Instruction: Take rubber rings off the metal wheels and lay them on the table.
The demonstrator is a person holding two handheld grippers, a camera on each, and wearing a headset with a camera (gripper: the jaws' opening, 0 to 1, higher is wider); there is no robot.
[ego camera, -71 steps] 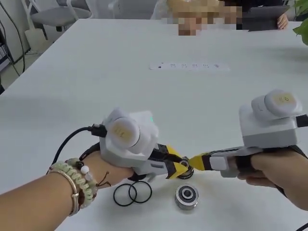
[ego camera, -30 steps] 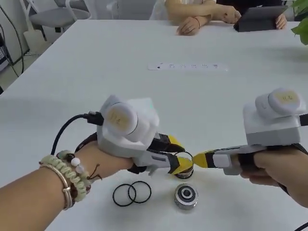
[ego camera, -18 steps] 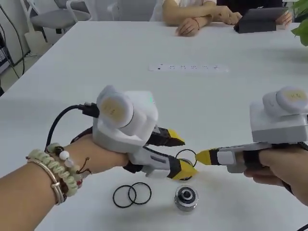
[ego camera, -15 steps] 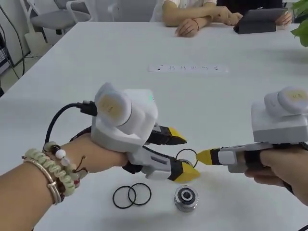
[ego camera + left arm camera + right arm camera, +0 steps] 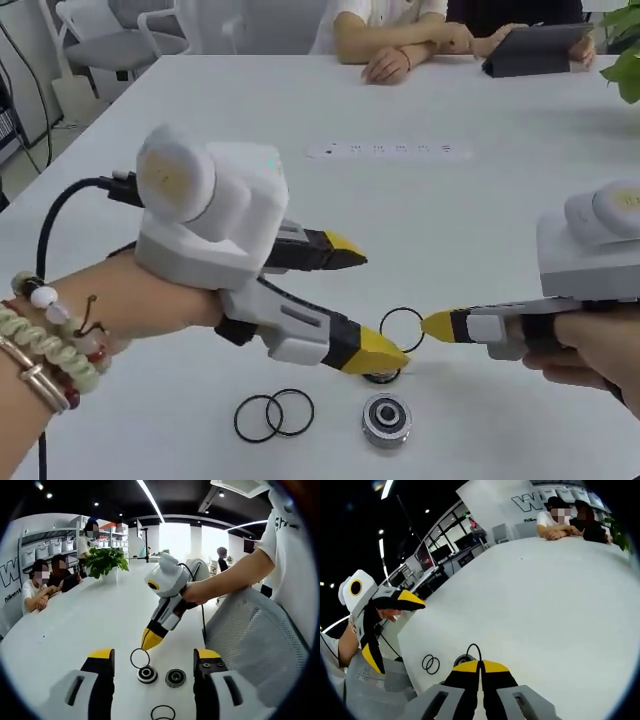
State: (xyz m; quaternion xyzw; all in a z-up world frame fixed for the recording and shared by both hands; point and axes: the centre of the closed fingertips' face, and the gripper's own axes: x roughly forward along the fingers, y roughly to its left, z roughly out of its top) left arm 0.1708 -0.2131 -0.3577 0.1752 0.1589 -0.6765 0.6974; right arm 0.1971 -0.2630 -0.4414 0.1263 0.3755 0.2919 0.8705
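Ring held just above its wheel, ready to lay down
The right gripper (image 5: 432, 324) has its jaws pinching a rubber ring (image 5: 402, 309) over the metal wheel (image 5: 380, 376). The left gripper (image 5: 380, 306) has its jaws spread, giving room. Two rings (image 5: 275, 413) lie on the table (image 5: 200, 150).

A white power strip (image 5: 388, 150) lies flat, a dark tablet (image 5: 528, 50) and green plant (image 5: 628, 80) farther back
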